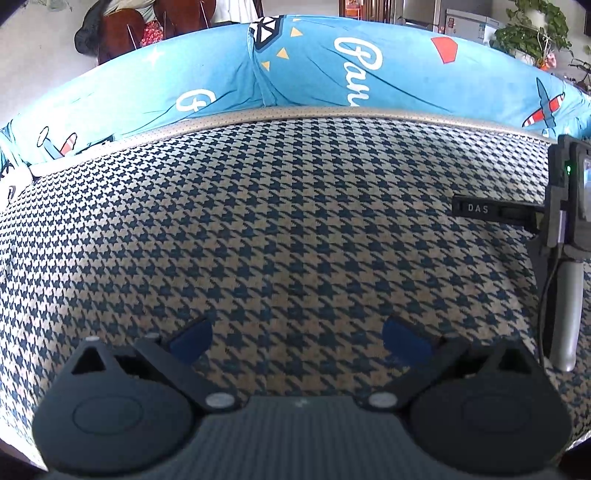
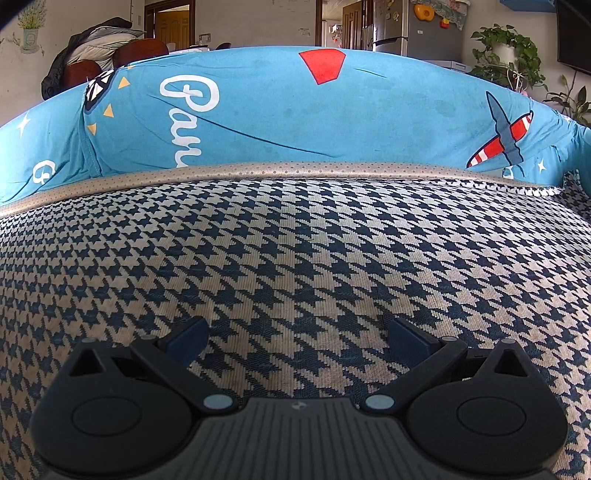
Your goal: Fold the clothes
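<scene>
Houndstooth fabric [image 1: 295, 229], navy on beige, covers the whole seat surface under both grippers, with a dotted tan band [image 2: 295, 170] along its far edge. Behind that edge rises a blue cover [image 2: 295, 114] printed with white script that reads "Pan…", cut off by the band, plus a red shape, small yellow triangles and a red-and-white striped plane. No separate garment can be made out on the seat; whether the houndstooth cloth is itself the clothing, I cannot tell.

Left gripper [image 1: 297, 338] hovers low over the fabric near its front edge, blue-padded fingers well apart and empty. Right gripper [image 2: 297, 338] sits likewise, fingers spread wide with nothing between them; in the left view its body [image 1: 569, 199] shows at the right edge, a black bar marked "DAS" and a green light.

Beyond the cover: a leafy plant [image 2: 506, 59], a refrigerator [image 2: 395, 26], doorways, and piled coats [image 2: 92, 48]. Fabric lies flat and unobstructed across the seat.
</scene>
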### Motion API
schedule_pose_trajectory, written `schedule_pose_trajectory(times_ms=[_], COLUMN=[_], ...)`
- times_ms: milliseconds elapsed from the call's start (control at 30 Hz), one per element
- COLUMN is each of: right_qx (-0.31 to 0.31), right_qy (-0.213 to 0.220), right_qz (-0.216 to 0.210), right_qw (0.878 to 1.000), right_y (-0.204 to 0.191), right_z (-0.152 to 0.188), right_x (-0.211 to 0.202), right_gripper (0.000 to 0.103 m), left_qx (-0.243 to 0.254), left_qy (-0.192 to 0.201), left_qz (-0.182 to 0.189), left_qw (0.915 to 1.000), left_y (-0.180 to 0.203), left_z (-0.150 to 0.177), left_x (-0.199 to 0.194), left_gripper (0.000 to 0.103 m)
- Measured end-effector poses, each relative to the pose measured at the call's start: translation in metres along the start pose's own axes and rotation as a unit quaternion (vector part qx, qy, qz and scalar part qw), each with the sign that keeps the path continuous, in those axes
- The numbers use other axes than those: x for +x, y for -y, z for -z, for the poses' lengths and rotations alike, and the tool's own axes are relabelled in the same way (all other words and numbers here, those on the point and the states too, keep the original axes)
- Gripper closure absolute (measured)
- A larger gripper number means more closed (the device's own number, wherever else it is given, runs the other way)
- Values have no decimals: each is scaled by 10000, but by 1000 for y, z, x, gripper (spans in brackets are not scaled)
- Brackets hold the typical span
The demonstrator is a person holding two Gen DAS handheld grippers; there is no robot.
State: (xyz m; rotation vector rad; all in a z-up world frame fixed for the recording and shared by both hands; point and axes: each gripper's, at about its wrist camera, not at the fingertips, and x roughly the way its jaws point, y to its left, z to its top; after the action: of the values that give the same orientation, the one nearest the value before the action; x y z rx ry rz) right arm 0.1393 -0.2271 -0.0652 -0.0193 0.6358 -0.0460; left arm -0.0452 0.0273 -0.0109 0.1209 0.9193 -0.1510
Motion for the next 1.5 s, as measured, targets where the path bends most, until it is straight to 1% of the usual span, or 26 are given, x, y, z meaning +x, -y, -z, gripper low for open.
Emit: schedule_pose_trajectory(times_ms=[100, 233, 367, 433, 500, 667, 800, 867, 1100, 1300, 1400, 1500], right_qx=[-4, -10, -16, -20, -22, -27, -32, -34, -38, -40, -41, -42], right_qy=[-4, -10, -16, -21, -18, -17, -20, -21, -23, -28, -30, -30], right_qz=[0, 0, 0, 1, 0, 0, -1, -2, 0, 7, 10, 11], right_qw=[10000, 10000, 10000, 10000, 10000, 10000, 10000, 10000, 10000, 10000, 10000, 10000], right_y=[1, 1, 2, 2, 1, 0, -2, -2, -1, -6, -8, -8], right_z=[1, 3, 5, 5, 2, 0, 4, 7, 11, 10, 9, 8], right_x=[2, 4, 6, 1, 4, 1, -8, -13, -22, -36, -43, -38], right_gripper=[0, 0, 0, 0, 0, 0, 0, 0, 0, 0, 0, 0], left_qx=[-102, -242, -310, -477, -570, -482, -526, -503, -585, -721, -703, -710], left_qy=[-21, -26, -102, -190, -251, -257, -344, -380, -358, -315, -264, -255], left_qz=[-23, -135, -237, -244, -277, -513, -573, -537, -508, -620, -694, -778], left_qw=[9999, 9996, 9992, 9984, 9977, 9972, 9964, 9966, 9964, 9950, 9948, 9941], left_y=[-4, 5, 6, 6, 5, 3, 1, 0, 0, 2, 1, -2], left_z=[7, 4, 8, 7, 7, 11, 11, 12, 14, 9, 10, 11], left_x=[-8, -2, 5, 12, 17, 20, 26, 24, 22, 24, 22, 22], left_gripper=[0, 0, 0, 0, 0, 0, 0, 0, 0, 0, 0, 0])
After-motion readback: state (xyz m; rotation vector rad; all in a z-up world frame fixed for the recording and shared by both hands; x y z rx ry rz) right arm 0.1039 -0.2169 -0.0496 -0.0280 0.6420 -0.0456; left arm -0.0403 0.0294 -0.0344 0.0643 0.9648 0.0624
